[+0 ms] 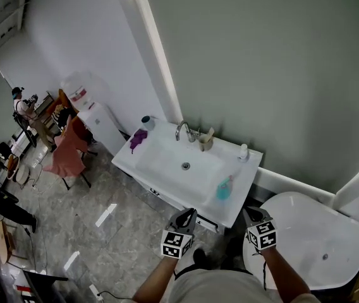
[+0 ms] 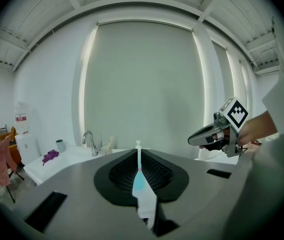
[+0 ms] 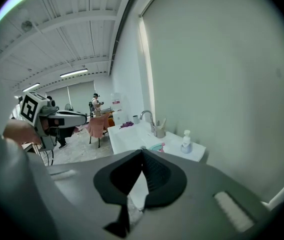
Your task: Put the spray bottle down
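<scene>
Spray bottle (image 1: 224,188) sits on sink counter (image 1: 244,174) near soap dispenser (image 1: 243,151), faucet (image 1: 182,130).

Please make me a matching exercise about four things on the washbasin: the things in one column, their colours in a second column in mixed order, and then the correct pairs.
Things
1. spray bottle
2. cloth
3. pump bottle
4. faucet

Colours
a. white
b. shiny metal
c. mostly teal
d. purple

Right pairs: 1-c, 2-d, 3-a, 4-b
</scene>
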